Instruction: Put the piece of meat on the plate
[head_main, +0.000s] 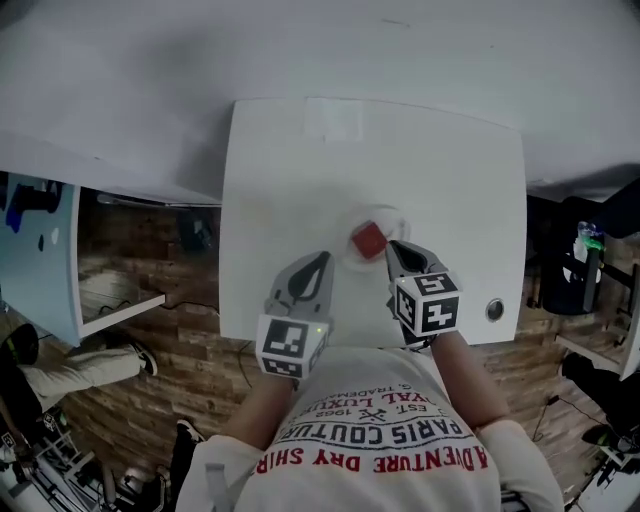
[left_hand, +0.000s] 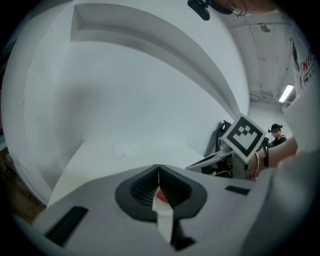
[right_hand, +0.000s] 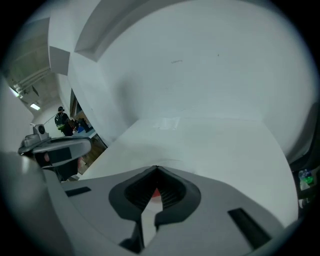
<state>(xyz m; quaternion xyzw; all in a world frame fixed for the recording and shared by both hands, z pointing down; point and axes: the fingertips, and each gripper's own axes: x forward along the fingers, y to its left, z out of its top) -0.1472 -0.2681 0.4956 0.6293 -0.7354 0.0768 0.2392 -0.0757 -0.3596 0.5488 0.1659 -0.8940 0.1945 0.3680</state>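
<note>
In the head view a red piece of meat lies on a white plate near the front of the white table. My left gripper hangs just left of the plate, its jaws shut with nothing in them. My right gripper sits at the meat's right edge, also shut and holding nothing. In the left gripper view the jaws meet at the tips, and the meat shows as a red patch through the hollow behind them. The right gripper view shows the same: tips together, the meat red below.
A small round metal fitting sits in the table's front right corner. A pale rectangular patch marks the far edge. A light blue cabinet and a seated person's legs are at left, dark gear with a green-capped bottle at right.
</note>
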